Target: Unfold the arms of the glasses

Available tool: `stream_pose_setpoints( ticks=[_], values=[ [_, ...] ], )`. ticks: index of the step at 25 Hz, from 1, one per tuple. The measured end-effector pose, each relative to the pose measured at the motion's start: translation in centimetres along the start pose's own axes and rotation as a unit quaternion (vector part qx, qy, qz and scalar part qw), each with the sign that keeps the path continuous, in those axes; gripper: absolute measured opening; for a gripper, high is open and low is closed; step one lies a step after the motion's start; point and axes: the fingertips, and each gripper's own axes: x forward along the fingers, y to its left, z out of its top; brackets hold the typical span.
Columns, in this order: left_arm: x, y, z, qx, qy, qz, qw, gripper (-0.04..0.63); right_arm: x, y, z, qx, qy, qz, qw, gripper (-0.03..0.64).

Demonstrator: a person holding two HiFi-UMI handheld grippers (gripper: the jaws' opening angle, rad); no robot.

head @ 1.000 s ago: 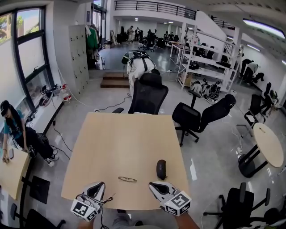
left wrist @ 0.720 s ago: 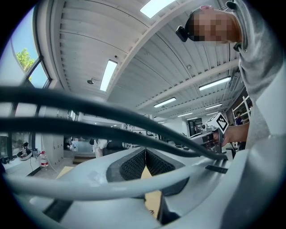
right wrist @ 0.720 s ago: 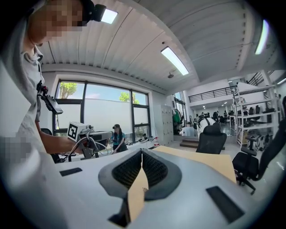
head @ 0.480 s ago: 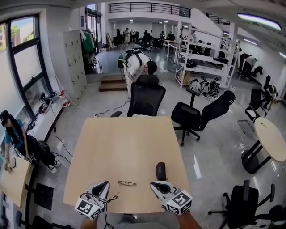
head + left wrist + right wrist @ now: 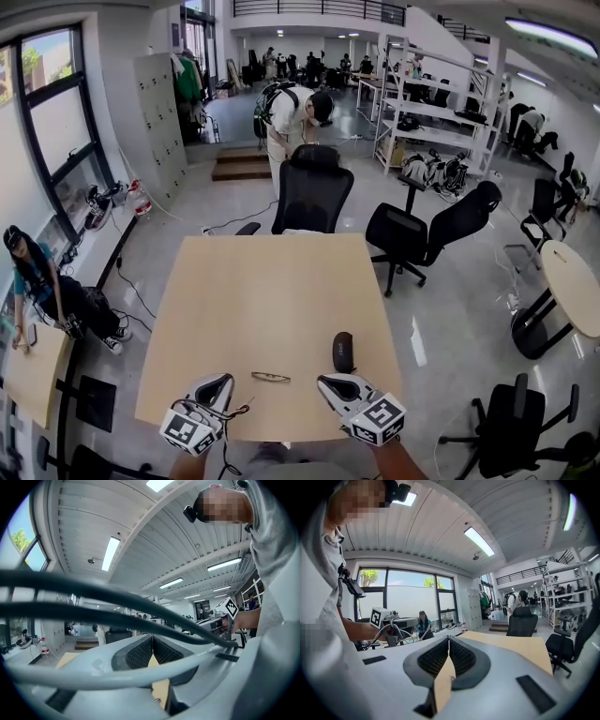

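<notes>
**Folded glasses lie untouched between two closed grippers**

The glasses (image 5: 270,377) lie on the table (image 5: 253,281) close to its near edge, about midway along it. From the head view they look like a thin, flat sliver, so I take the arms to be folded in. A dark case (image 5: 342,352) sits near them, toward the right edge and a little farther in.

The left gripper (image 5: 223,381) hangs over the near edge just left of the glasses, and the right gripper (image 5: 326,382) just right of them. Neither touches them. In each gripper view the ribbed pads meet at the tips with nothing between them, so both pairs of jaws are together and empty.

Risks, as I judge them: the frame is slim and lies flat, so jaws coming down on it could skid off it or push it across the smooth top. Pinching a lens instead of the frame could smear or stress it. An arm pulled while the other side is not held would simply drag the whole pair.

The hinges and the arms' exact lie are too small to make out. In the left gripper view, thick cables (image 5: 93,588) cross much of the picture, and in both gripper views only a sliver of table shows below the pads.
</notes>
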Motion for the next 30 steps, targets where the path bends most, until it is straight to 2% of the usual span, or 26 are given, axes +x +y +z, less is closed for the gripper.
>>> stream_pose_setpoints(
  ticks=[10, 17, 24, 30],
  values=[
    [0.9, 1.9, -1.3, -0.008, 0.007, -0.005, 0.9999, 0.005, 2.7, -0.1, -0.7, 0.007, 0.016, 0.006, 1.0, 0.008],
    [2.1, 4.3, -3.7, -0.025, 0.023, -0.012, 0.9994, 0.005, 5.5, -0.8, -2.2, 0.02, 0.038, 0.005, 0.999, 0.008],
    [4.0, 6.5, -8.0, -0.05, 0.045, -0.029, 0.9973, 0.005, 8.3, -2.1, -4.7, 0.034, 0.069, -0.008, 0.997, 0.008],
    [5.7, 8.6, -11.1, -0.068, 0.078, -0.032, 0.9942, 0.005, 12.0, -3.3, -7.3, 0.058, 0.103, 0.004, 0.993, 0.008]
  ],
)
